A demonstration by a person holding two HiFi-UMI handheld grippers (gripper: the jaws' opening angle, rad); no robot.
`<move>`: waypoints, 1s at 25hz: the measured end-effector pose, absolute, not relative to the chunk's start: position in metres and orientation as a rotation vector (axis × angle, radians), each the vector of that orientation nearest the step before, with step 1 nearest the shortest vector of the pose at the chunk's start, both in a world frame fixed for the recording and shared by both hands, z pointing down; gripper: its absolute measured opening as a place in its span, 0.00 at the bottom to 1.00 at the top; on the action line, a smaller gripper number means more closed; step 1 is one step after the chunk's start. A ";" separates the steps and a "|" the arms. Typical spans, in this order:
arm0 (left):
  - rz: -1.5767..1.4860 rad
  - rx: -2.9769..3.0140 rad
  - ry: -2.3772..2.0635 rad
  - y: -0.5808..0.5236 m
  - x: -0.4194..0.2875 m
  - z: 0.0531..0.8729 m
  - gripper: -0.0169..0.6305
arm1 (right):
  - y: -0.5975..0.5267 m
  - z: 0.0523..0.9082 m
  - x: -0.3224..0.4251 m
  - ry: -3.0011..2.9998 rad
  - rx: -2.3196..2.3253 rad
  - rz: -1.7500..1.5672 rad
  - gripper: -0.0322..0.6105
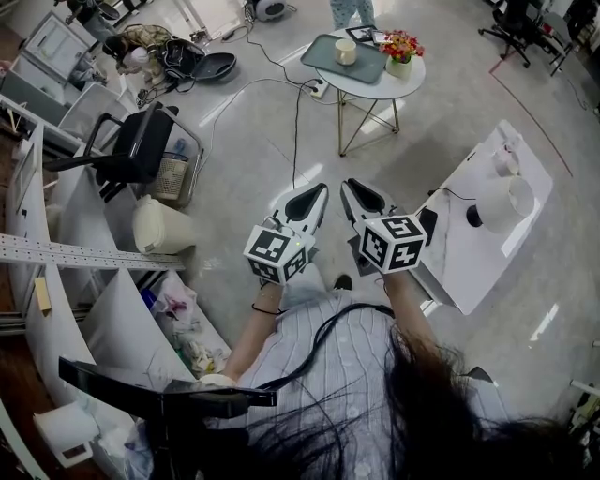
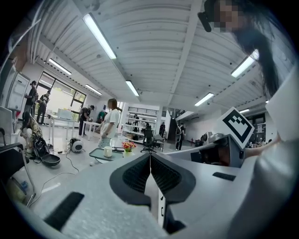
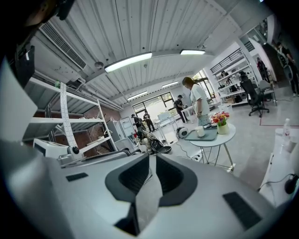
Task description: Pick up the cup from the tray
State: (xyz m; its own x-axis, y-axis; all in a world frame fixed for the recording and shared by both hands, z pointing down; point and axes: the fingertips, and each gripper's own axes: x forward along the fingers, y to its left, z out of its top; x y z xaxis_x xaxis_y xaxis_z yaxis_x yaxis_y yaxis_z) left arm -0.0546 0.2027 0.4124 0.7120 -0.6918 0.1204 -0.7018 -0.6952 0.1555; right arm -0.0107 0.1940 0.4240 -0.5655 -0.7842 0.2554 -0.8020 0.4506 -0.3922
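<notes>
1. The cup [image 1: 346, 52] stands upright on the tray [image 1: 370, 64], which lies on the left half of the round desk [image 1: 403, 84], well ahead of both hand-held grippers.
2. The left hand-held gripper [image 1: 317, 190] is fully closed with nothing in it; in its own view the jaws meet in a thin line. The right hand-held gripper [image 1: 354, 187] is likewise closed and empty. The two are held side by side, near each other, over bare floor.
3. Flowers [image 1: 401, 52] in a pot stand at the desk's right edge, just beside the tray. A dark flat thing lies at the far edge; what it is cannot be told.
4. Between the grippers and the desk lies open floor, crossed by a cable [image 1: 295, 122] that runs to a power strip [image 1: 319, 89] under the desk's left edge.
5. A white cabinet [image 1: 487, 234] stands to the right, and a bin [image 1: 159, 225], a chair [image 1: 141, 145] and shelves [image 1: 56, 253] to the left.
6. A person [image 1: 352, 11] stands beyond the desk, cut off at the head view's top edge.
7. Hair covers the head view's lower part. In the gripper views the cup is too small to show detail.
</notes>
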 end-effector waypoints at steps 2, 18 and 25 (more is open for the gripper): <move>0.076 2.726 -1.124 0.206 -0.056 0.413 0.05 | 0.197 0.425 -0.012 -2.647 1.441 0.754 0.15; 0.129 2.718 -1.078 0.215 -0.040 0.428 0.05 | 0.205 0.446 -0.002 -2.603 1.428 0.814 0.15; 0.132 2.707 -1.083 0.179 -0.037 0.433 0.05 | 0.171 0.451 0.004 -2.596 1.428 0.831 0.15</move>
